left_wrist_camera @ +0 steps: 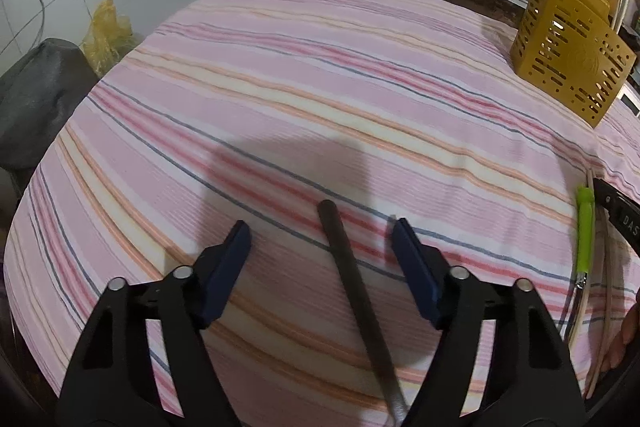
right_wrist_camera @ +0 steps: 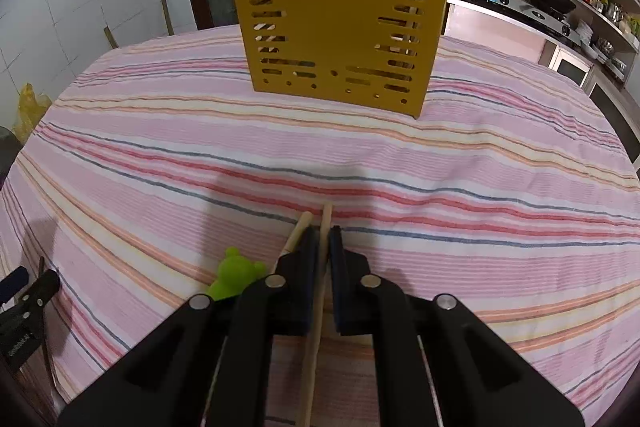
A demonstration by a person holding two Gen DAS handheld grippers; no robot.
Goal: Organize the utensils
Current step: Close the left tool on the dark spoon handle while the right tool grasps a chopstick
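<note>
Right tongs clamp chopstick | left tongs straddle dark rod

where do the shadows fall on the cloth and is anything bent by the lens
Left wrist view: a broad soft shadow lies on the pink striped tablecloth ahead of the open left tool; the table edge bows strongly. Right wrist view: a fainter shadow sits ahead of the right tool; the yellow perforated plastic utensil holder is sharp, its sides curved.
</note>
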